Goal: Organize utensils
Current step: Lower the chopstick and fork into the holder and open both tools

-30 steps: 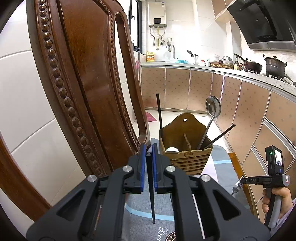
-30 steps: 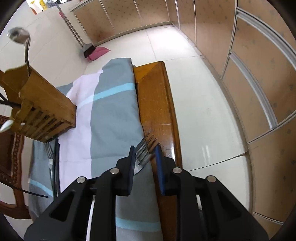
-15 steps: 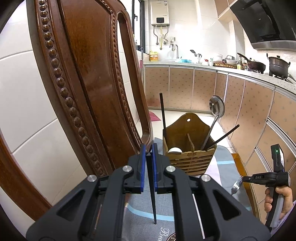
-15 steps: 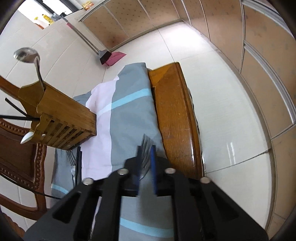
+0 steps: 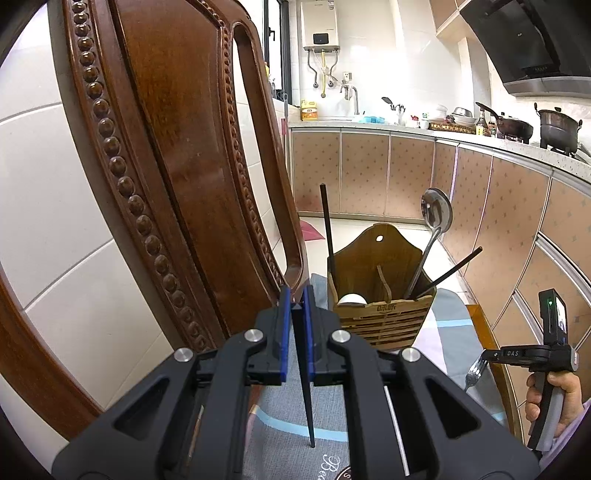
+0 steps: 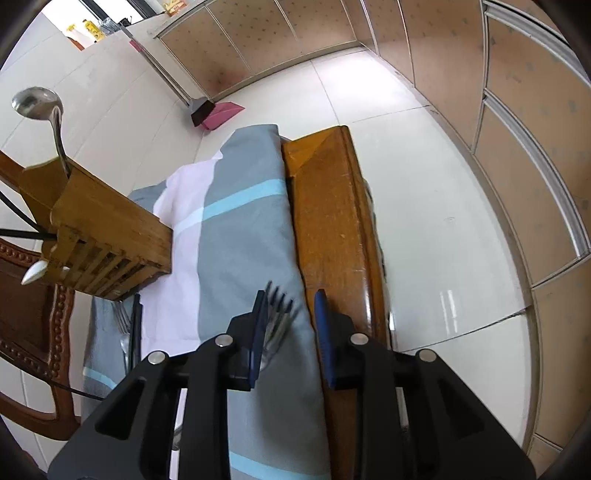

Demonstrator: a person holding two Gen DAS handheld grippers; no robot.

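Going by what the slatted wooden utensil holder [image 5: 382, 317] already carries, the task looks partly done; a black chopstick [image 5: 327, 236] stands upright in its left compartment beside a white spoon [image 5: 352, 299], while a long steel ladle [image 5: 436, 218] and a second, slanting black chopstick [image 5: 450, 271] lean in the right one.

The left claw [image 5: 295, 325] is pressed together on a thin black chopstick [image 5: 306, 387] that hangs tip-down over the cloth, near the holder but not yet in it; its partner appears to be the dark stick [image 6: 136, 328] lying on the cloth beside a steel fork [image 6: 122, 325], just in front of the holder.

The right claw [image 6: 290, 332], gripped by a person's hand [image 5: 550, 398], has just spread apart; a second steel fork [image 6: 275, 328] lies between the blue pads, close against the left one, with a clear gap to the right one, so it is not pinched; both views show it sticking out past the claw, but whether it rests on the cloth cannot be told.

So what seems left is the held chopstick, the stick and fork on the cloth, and this fork.

The work sits on a polished orange-brown wooden desk [image 6: 332, 229] mostly covered by a grey, pink and pale-blue striped cloth [image 6: 236, 236]; a carved dark wooden chair [image 5: 177, 147] with beaded trim stands at its left.

The room is a kitchen with a white tiled floor [image 6: 424, 184], tan patterned cabinets [image 5: 369, 173], a wall heater [image 5: 320, 26], a tap, pots on a stove under a black hood, and a pink dustpan [image 6: 221, 114] on the floor.
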